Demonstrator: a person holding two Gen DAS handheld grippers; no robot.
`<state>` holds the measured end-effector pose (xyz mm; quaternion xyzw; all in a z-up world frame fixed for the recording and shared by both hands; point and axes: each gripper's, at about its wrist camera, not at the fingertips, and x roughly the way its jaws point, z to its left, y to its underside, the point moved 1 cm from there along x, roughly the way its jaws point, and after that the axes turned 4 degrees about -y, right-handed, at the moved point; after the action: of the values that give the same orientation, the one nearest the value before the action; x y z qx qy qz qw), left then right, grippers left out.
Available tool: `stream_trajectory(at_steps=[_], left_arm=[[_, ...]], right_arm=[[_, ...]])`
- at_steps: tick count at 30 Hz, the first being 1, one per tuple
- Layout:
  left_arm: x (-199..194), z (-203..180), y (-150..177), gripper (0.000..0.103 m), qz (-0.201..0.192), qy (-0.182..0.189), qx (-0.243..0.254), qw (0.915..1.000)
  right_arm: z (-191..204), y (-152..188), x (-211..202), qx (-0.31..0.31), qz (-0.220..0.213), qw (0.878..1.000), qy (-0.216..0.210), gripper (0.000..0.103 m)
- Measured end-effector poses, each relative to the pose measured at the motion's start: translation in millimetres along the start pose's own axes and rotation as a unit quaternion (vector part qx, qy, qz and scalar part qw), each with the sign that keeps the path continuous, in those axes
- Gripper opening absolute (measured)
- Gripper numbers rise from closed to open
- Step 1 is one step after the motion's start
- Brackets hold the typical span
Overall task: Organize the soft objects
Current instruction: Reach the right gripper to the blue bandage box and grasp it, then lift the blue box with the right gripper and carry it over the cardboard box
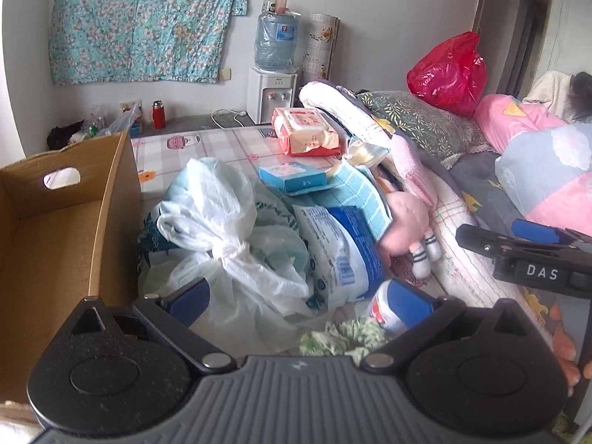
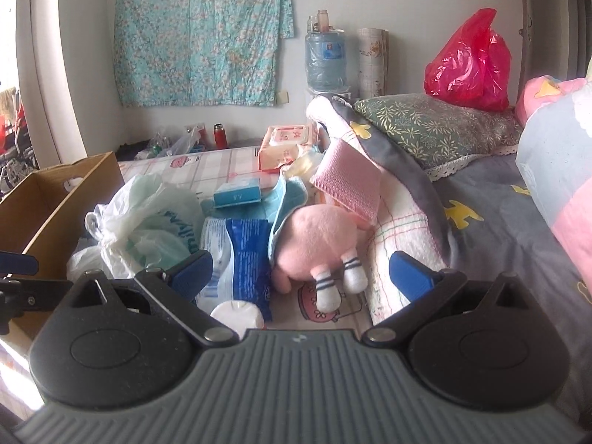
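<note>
A heap of soft goods lies on the checked bed sheet point(image 1: 229, 148). It holds a knotted white plastic bag point(image 1: 222, 222) point(image 2: 144, 218), a blue-and-white soft pack point(image 1: 340, 251) point(image 2: 240, 255) and a pink plush toy point(image 1: 403, 222) point(image 2: 318, 244) with striped socks. There is also a blue towel point(image 1: 355, 192) and a pink knit cloth point(image 2: 351, 185). My left gripper point(image 1: 299, 303) stands open just short of the white bag. The open right gripper point(image 2: 301, 275) faces the plush toy's feet without touching it. An empty cardboard box point(image 1: 74, 192) point(image 2: 55, 199) sits at the left.
A wet-wipes pack point(image 1: 307, 129) and a small blue carton point(image 1: 292, 177) lie behind the heap. A folded quilt point(image 2: 403, 199), pillows point(image 2: 436, 129) and a red plastic bag point(image 2: 470, 66) fill the right. A green-white scrunchie point(image 1: 340, 336) lies near my left fingers. A water dispenser point(image 1: 272, 96) stands at the wall.
</note>
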<state>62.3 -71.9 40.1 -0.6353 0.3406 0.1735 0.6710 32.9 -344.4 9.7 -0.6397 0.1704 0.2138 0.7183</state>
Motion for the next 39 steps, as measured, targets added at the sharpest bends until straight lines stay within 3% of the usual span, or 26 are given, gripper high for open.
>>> stream_trajectory(at_steps=[8, 14, 16, 19, 21, 23, 25, 28, 31, 39], left_arm=[[24, 19, -67, 0.102, -0.006, -0.020, 0.001, 0.9998], [65, 37, -126, 0.100, 0.023, -0.015, 0.019, 0.9994], [87, 40, -141, 0.100, 0.034, 0.001, 0.023, 0.9992], [127, 45, -155, 0.100, 0.065, 0.065, 0.013, 0.9957], [154, 45, -157, 0.099, 0.093, 0.066, 0.000, 0.9935], [179, 42, -158, 0.095, 0.117, 0.065, 0.000, 0.9909], [203, 40, -160, 0.082, 0.146, 0.064, -0.002, 0.9872], [234, 39, -162, 0.073, 0.181, 0.068, -0.012, 0.9811], [256, 35, -165, 0.068, 0.206, 0.072, -0.015, 0.9758], [305, 30, -164, 0.067, 0.267, 0.078, -0.049, 0.9593]], right_arm=[[-13, -56, 37, 0.020, 0.000, 0.999, -0.049, 0.101], [-11, -125, 86, 0.021, 0.017, 0.993, -0.114, 0.101], [-7, -151, 111, 0.030, 0.038, 0.989, -0.143, 0.100], [1, -183, 161, 0.040, 0.088, 0.980, -0.172, 0.098], [2, -197, 202, 0.065, 0.137, 0.970, -0.191, 0.092], [3, -201, 238, 0.093, 0.184, 0.959, -0.194, 0.080], [4, -202, 271, 0.103, 0.222, 0.951, -0.191, 0.074], [6, -193, 311, 0.105, 0.265, 0.942, -0.178, 0.063], [6, -184, 344, 0.114, 0.299, 0.932, -0.171, 0.053], [-4, -157, 403, 0.132, 0.362, 0.910, -0.156, 0.042]])
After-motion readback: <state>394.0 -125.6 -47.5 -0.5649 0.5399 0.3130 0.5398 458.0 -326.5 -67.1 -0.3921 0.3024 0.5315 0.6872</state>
